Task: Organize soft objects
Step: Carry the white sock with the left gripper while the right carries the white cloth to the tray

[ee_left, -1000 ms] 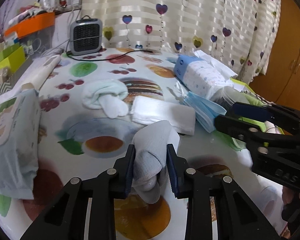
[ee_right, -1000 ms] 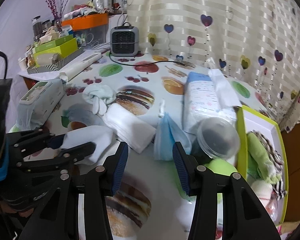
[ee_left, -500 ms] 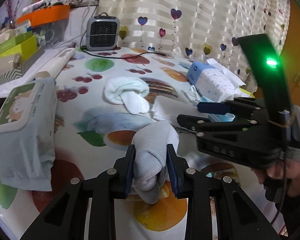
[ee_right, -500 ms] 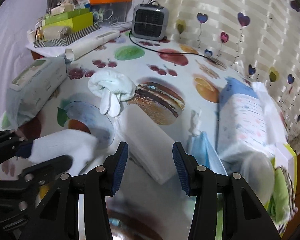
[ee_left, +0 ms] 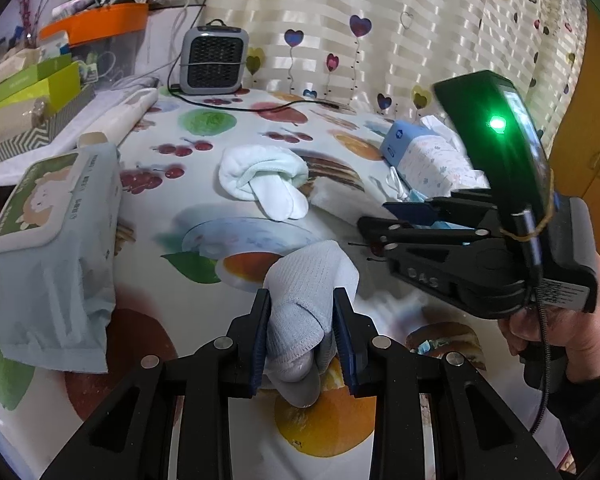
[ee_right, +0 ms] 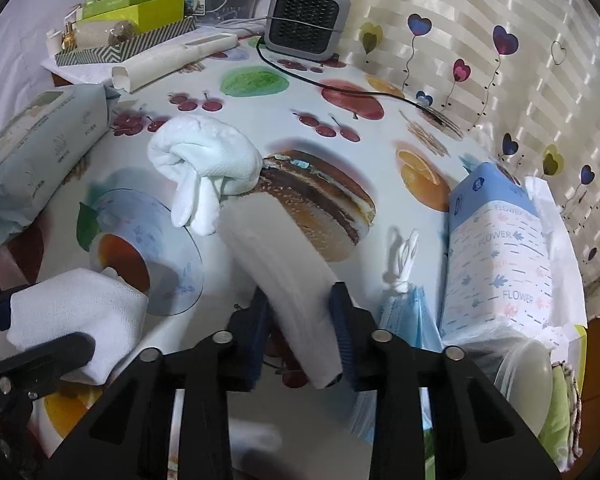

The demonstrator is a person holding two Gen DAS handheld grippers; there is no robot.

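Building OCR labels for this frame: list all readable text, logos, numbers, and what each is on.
"FLOWER", printed several times on the blue-and-white tissue pack.
"OAS" or similar, embossed on the right gripper body; first letter uncertain.
Wet-wipes pack: print on its lid and side too small to read.
Sticker on the right gripper's body: too blurred.
Green boxes: print too small.

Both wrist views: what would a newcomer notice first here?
Each gripper pinches something soft: the left gripper holds a pale blue sock over the fruit-print tablecloth, and the right gripper, whose jaws have just been closing, clamps a folded white cloth. Behind them lies a rolled white sock pair.
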